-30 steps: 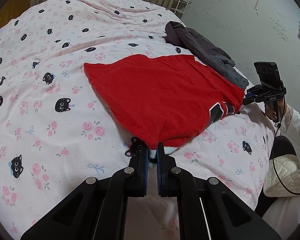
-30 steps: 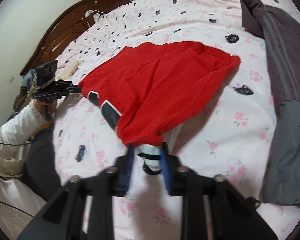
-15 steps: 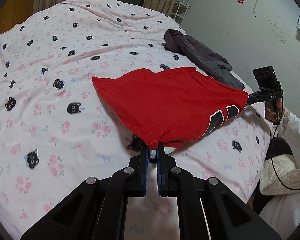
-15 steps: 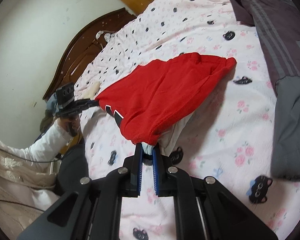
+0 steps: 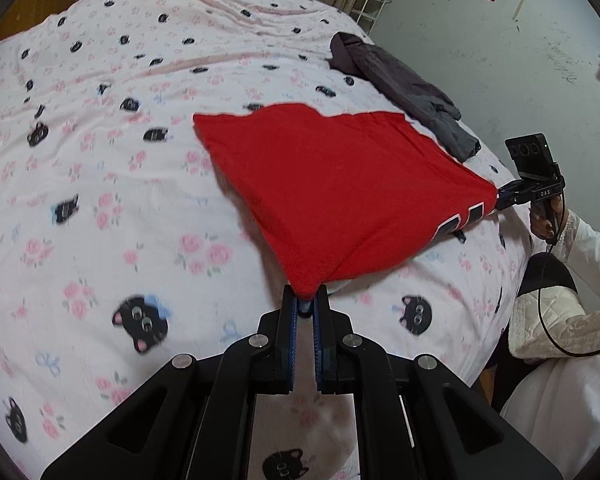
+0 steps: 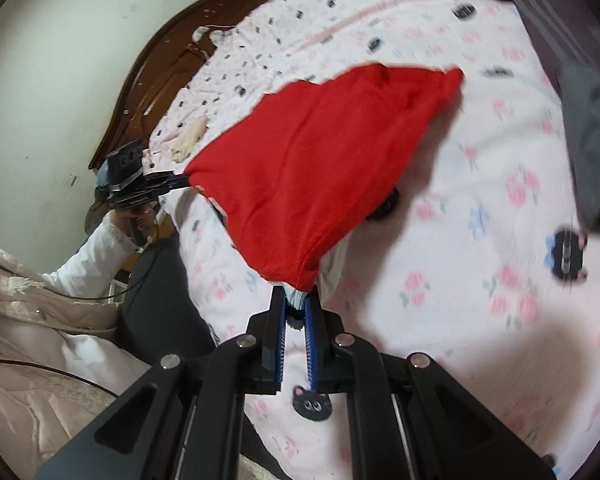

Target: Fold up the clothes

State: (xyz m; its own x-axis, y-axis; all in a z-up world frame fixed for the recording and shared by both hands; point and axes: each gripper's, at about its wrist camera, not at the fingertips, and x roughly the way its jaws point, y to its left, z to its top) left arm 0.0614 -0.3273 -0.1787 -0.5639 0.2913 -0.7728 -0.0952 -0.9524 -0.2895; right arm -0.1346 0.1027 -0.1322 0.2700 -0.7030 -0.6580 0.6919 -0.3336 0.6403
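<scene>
Left tool (image 5: pixel 306 304) and right tool (image 6: pixel 296 304) each pinch a corner of the red sweater (image 5: pixel 340 188), stretched taut above the bed (image 5: pixel 100 200); grey garment (image 5: pixel 412 92) at two o'clock.

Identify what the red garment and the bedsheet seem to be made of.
Red garment: probably a knit, fleecy fabric; matte, fuzzy grain, drapes softly between the left gripper and right gripper. Bedsheet: likely thin woven cotton; matte print, fine wrinkles.
</scene>
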